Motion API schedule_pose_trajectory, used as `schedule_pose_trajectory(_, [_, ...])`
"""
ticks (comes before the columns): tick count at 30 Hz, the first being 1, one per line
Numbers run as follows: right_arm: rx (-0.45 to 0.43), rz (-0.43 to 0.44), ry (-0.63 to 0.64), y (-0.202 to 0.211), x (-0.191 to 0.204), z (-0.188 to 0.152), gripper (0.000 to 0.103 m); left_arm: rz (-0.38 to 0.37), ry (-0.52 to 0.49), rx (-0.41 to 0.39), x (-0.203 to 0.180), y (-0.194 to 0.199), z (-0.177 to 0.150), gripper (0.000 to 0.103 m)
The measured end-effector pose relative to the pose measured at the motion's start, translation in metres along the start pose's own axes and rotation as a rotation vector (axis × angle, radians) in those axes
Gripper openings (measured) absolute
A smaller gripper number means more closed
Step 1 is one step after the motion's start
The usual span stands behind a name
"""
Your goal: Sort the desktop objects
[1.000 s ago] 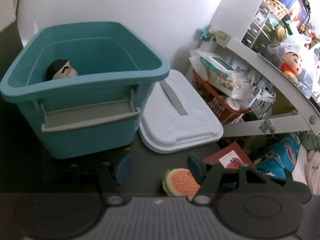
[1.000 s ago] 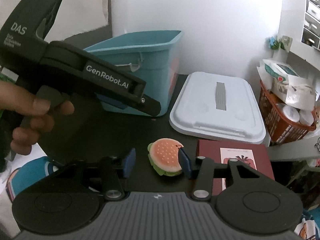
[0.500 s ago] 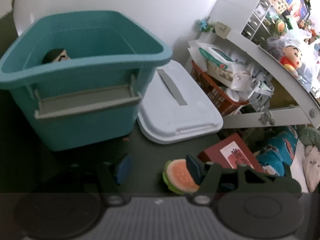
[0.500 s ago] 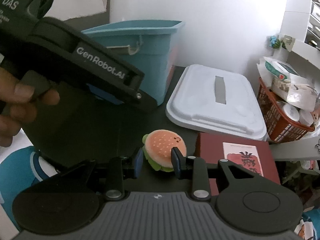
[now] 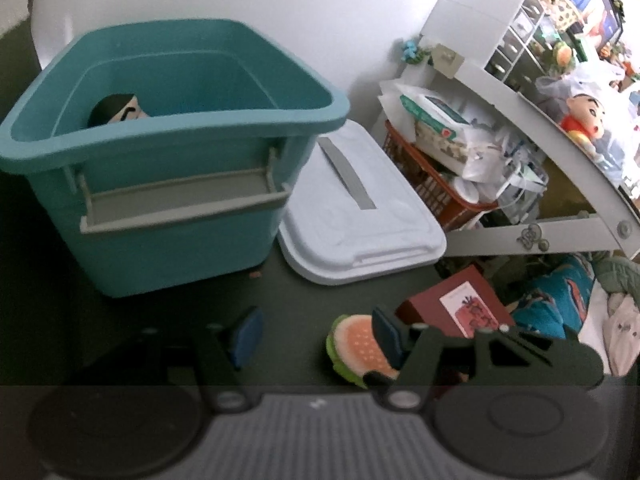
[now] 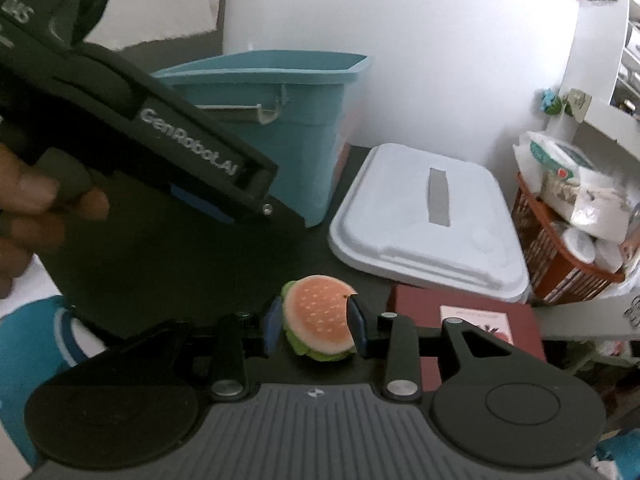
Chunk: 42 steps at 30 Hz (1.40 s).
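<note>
Hamburger toy (image 6: pixel 318 316) now between right tool (image 6: pixel 314 326) pads; teal bin (image 5: pixel 172 152) holds doll head (image 5: pixel 114 107).

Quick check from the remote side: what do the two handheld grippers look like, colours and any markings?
Both are matte black with blue pads on the jaws and a ribbed grey plate at the base. The left gripper carries white "GenRobot.AI" lettering along its body. The right gripper shows silver pivot screws.
</note>
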State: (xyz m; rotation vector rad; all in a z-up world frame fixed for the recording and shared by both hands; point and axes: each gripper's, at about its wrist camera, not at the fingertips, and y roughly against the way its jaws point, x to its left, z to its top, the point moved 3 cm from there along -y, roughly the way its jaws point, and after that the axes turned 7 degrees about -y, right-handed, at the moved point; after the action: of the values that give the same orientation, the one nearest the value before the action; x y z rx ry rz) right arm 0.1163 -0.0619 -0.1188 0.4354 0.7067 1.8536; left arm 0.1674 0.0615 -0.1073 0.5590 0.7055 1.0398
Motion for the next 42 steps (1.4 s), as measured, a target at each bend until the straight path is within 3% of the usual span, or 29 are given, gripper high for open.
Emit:
schedule_pose_trajectory(7, [0.048, 0.004, 0.011, -0.012, 0.003, -0.005, 0.045, 0.000, -0.004, 0.006, 0.000, -0.003, 0.000, 0.063])
schedule_pose_trajectory(14, [0.027, 0.034, -0.015, -0.007, 0.003, -0.002, 0.046, 0.009, 0.011, 0.008, 0.006, -0.005, 0.000, 0.063])
schedule_pose_trajectory(21, [0.019, -0.006, 0.001, -0.015, 0.004, 0.001, 0.064, 0.008, 0.014, 0.004, 0.007, -0.005, 0.000, 0.063])
schedule_pose_trajectory(34, [0.051, 0.004, -0.065, -0.021, 0.007, 0.000, 0.065, 0.004, 0.030, -0.002, 0.011, -0.003, 0.001, 0.064])
schedule_pose_trajectory(42, [0.055, -0.008, -0.042, -0.030, 0.006, 0.000, 0.068, -0.001, 0.042, -0.010, 0.011, -0.002, 0.001, 0.064])
